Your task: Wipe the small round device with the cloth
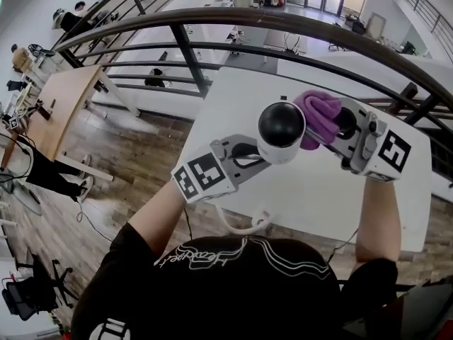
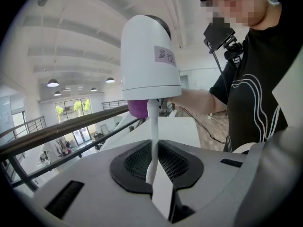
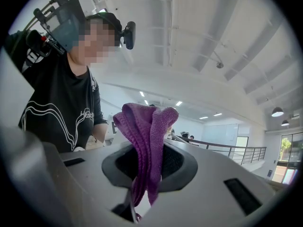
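Left gripper (image 2: 152, 173) jaws clamped on the thin white stem (image 2: 152, 126) of the small round device (image 2: 149, 56), right gripper (image 3: 142, 174) jaws pinching the purple cloth (image 3: 149, 136) against its side above the table (image 1: 318, 197): a hard sideways wipe could twist the stem loose and drop the device.

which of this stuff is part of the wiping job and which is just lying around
In the job:
small round device, held by left gripper
purple cloth, held by right gripper

Just around:
white table
railing
wooden desk
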Demonstrator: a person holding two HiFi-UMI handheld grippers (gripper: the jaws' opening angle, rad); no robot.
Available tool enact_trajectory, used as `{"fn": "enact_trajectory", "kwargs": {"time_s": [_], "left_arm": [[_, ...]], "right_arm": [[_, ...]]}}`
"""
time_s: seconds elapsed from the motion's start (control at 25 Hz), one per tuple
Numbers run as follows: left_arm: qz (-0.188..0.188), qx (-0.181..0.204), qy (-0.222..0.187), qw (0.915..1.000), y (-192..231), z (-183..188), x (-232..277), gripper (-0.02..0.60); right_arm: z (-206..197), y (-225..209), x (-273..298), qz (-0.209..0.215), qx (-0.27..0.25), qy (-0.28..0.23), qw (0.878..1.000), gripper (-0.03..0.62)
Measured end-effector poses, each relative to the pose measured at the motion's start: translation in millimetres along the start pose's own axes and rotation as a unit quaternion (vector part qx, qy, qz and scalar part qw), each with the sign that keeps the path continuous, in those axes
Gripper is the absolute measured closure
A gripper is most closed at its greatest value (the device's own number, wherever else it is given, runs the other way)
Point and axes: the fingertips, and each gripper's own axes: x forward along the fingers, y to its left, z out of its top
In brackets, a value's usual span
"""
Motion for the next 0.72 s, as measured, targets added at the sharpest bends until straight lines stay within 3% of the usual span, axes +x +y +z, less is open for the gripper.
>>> {"fn": "enact_trajectory", "kwargs": {"time_s": [0.4,0.72], "left_arm": [[0.009,-0.006,-0.002,0.9999,0,3,0,0.529],[0.018,-0.011,-0.003,0.9998,-2,-1,3,0.529]], "right_arm": [[-18,32,-23,-0.023,0.018,0.0,1.0,0.533],[-48,79,-33,-0.005,0.066,-0.007,0.998,0.533]]}}
